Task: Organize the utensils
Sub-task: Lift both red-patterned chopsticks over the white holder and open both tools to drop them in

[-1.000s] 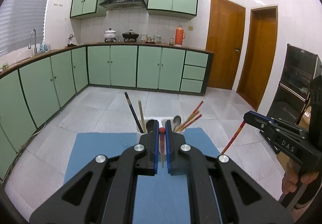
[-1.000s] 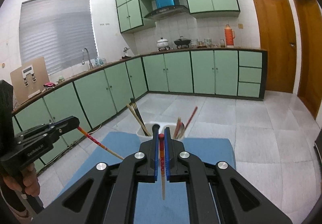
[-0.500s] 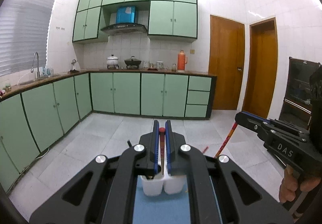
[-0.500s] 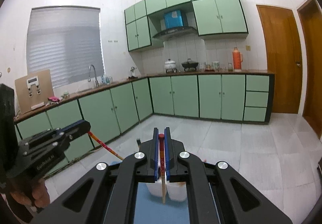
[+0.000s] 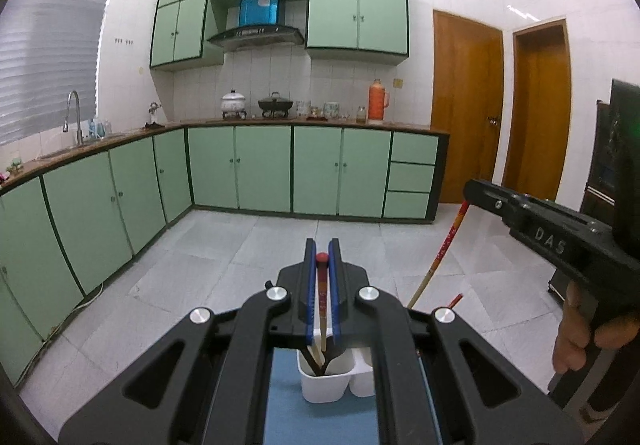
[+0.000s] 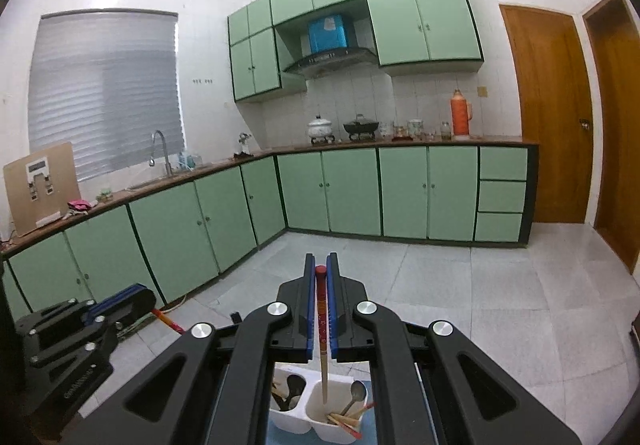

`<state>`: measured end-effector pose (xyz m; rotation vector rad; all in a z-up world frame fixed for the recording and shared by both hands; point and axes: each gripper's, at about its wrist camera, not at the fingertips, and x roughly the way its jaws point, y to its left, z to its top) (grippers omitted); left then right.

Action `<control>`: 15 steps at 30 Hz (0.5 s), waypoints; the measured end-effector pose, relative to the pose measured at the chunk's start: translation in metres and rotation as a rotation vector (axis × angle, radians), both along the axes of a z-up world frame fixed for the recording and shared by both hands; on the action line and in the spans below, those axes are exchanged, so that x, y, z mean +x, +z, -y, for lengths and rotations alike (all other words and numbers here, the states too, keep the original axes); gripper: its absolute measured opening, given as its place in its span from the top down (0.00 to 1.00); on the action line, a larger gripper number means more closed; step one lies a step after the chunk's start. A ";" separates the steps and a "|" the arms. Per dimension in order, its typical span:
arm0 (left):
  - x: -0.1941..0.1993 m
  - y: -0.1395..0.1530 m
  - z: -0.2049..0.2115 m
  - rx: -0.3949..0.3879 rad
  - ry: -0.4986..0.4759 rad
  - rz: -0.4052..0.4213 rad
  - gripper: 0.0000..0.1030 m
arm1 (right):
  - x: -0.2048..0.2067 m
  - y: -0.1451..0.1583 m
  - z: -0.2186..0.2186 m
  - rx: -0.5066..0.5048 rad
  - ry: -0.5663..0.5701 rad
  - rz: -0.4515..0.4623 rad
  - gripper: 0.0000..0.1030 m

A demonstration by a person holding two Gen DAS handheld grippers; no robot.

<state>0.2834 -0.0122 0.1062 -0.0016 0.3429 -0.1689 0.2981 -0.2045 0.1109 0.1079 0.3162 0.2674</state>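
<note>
My left gripper (image 5: 321, 251) is shut on a red-topped chopstick (image 5: 322, 301) that hangs tip-down over the left compartment of the white utensil holder (image 5: 325, 381). My right gripper (image 6: 321, 265) is shut on another red-topped chopstick (image 6: 322, 333), whose pale tip hangs over the right compartment of the holder (image 6: 316, 419). That compartment holds a spoon (image 6: 355, 395) and red chopsticks (image 6: 346, 421); the left one holds dark utensils (image 6: 290, 389). The right gripper's body (image 5: 548, 233) shows at the right of the left wrist view, and the left gripper's body (image 6: 76, 329) shows at the left of the right wrist view.
The holder stands on a blue mat (image 5: 284, 405) on a table. Beyond are a grey tiled floor (image 6: 460, 285), green base cabinets (image 5: 260, 169) under a worktop with pots, and two wooden doors (image 5: 466, 105) at the right.
Both grippers have risen and tilted up, each still holding its chopstick. The holder has dropped from mid-frame to the bottom of both views, under the fingers.
</note>
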 end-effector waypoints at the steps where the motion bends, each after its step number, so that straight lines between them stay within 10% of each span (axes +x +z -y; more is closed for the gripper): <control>1: 0.003 -0.004 -0.002 0.001 0.001 -0.007 0.95 | 0.004 -0.005 -0.001 -0.007 -0.003 -0.006 0.95; 15: 0.037 -0.059 -0.009 0.004 -0.015 -0.137 0.90 | 0.012 -0.063 0.000 -0.030 0.011 -0.122 0.90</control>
